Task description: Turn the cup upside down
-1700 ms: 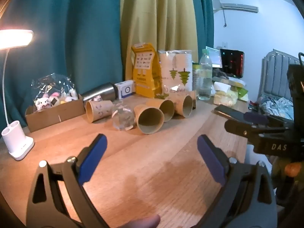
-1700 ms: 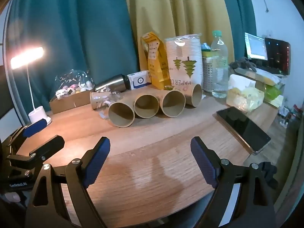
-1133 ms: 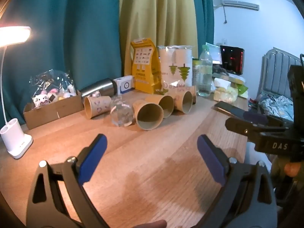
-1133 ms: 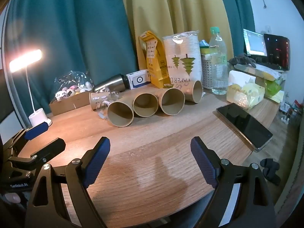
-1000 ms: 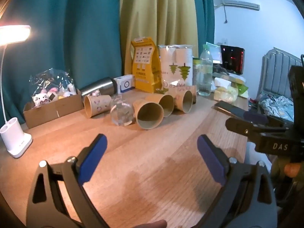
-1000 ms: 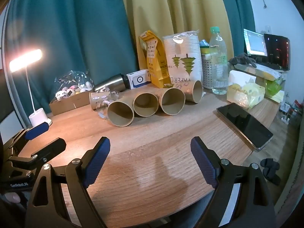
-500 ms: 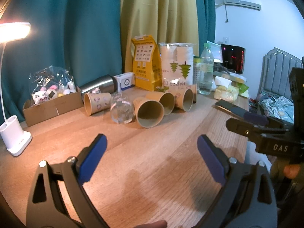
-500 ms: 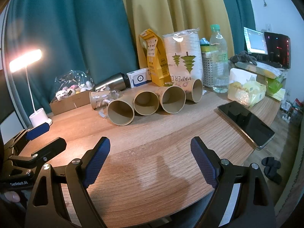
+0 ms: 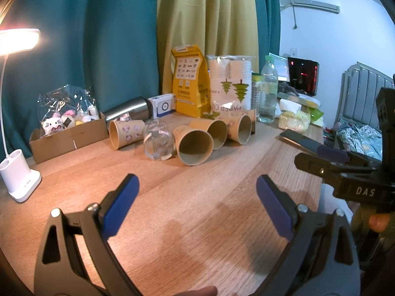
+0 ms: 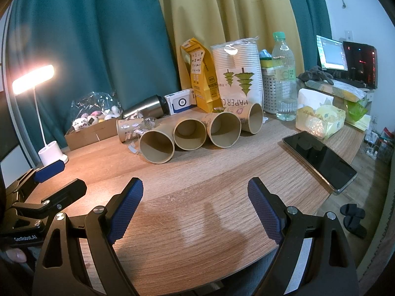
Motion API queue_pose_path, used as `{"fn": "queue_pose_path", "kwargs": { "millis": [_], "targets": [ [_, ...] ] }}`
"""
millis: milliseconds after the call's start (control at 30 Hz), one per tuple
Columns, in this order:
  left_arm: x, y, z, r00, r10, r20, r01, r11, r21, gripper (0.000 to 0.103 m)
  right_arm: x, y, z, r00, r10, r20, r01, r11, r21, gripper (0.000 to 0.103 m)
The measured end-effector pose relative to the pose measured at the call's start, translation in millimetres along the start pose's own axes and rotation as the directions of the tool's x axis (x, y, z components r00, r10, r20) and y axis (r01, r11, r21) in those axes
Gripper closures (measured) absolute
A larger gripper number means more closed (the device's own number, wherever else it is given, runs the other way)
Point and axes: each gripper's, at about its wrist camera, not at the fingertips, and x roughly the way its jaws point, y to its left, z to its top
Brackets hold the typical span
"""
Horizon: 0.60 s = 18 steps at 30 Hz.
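Observation:
Several brown paper cups lie on their sides in a row on the wooden table, mouths toward me. The nearest cup (image 9: 193, 146) also shows in the right wrist view (image 10: 156, 146), with further cups (image 10: 189, 134) (image 10: 225, 129) (image 10: 254, 118) to its right. A clear glass cup (image 9: 158, 143) and a stickered paper cup (image 9: 124, 134) lie to the left. My left gripper (image 9: 197, 204) is open and empty, well short of the cups. My right gripper (image 10: 195, 207) is open and empty too, also short of them.
A phone (image 10: 319, 159) lies at the table's right edge. A white desk lamp (image 9: 17, 172) stands at the left. A cardboard box of toys (image 9: 66, 133), a steel flask (image 10: 145, 108), a yellow bag (image 9: 190, 91), a pack of paper cups (image 10: 238, 76) and a water bottle (image 10: 284, 83) line the back.
Both grippers have drifted slightly nearer the cups, which look a little larger now. Both stay open and nothing on the table has moved.

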Motion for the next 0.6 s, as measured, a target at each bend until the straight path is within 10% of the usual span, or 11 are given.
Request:
{"fn": "queue_pose_path", "kwargs": {
  "millis": [600],
  "targets": [
    [0.1,0.4,1.1,1.0,0.0,-0.001,0.0,1.0,-0.001,0.006,0.6,0.7,-0.8,1.0,0.001,-0.004,-0.001,1.0,0.004,0.014]
  ]
}}
